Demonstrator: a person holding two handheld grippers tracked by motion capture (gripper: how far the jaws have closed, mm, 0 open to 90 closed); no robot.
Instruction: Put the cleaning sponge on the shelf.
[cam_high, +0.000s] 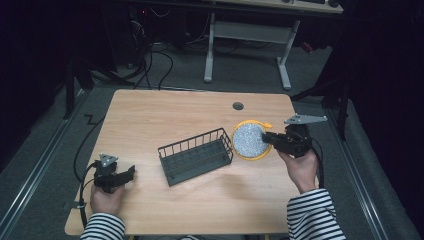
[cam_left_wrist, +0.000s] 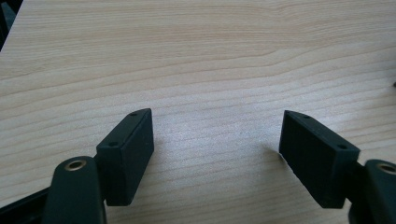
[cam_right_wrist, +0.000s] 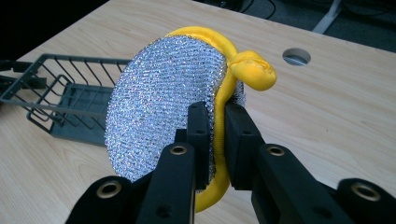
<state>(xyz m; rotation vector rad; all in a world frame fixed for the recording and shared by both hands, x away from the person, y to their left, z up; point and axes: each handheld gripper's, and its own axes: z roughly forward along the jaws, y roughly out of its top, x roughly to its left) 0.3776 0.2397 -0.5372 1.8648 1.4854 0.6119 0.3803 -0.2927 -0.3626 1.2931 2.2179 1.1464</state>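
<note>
My right gripper (cam_right_wrist: 217, 122) is shut on the rim of a round scouring pad (cam_right_wrist: 163, 102) with a glittery silver face and a yellow edge that ends in a knot. The pad is tilted up off the table. In the high view this pad (cam_high: 250, 140) hangs just right of a dark wire basket (cam_high: 196, 155) at the table's middle, held by the right gripper (cam_high: 270, 137). My left gripper (cam_left_wrist: 217, 135) stands open over bare wood, nothing between its jaws. It rests near the front left corner as the left gripper (cam_high: 131, 173) in the high view.
The wooden table (cam_high: 150, 115) has a round cable hole (cam_high: 238, 106) at the back right. A cable trails off the left edge to the floor. A white desk frame (cam_high: 247, 35) stands behind the table.
</note>
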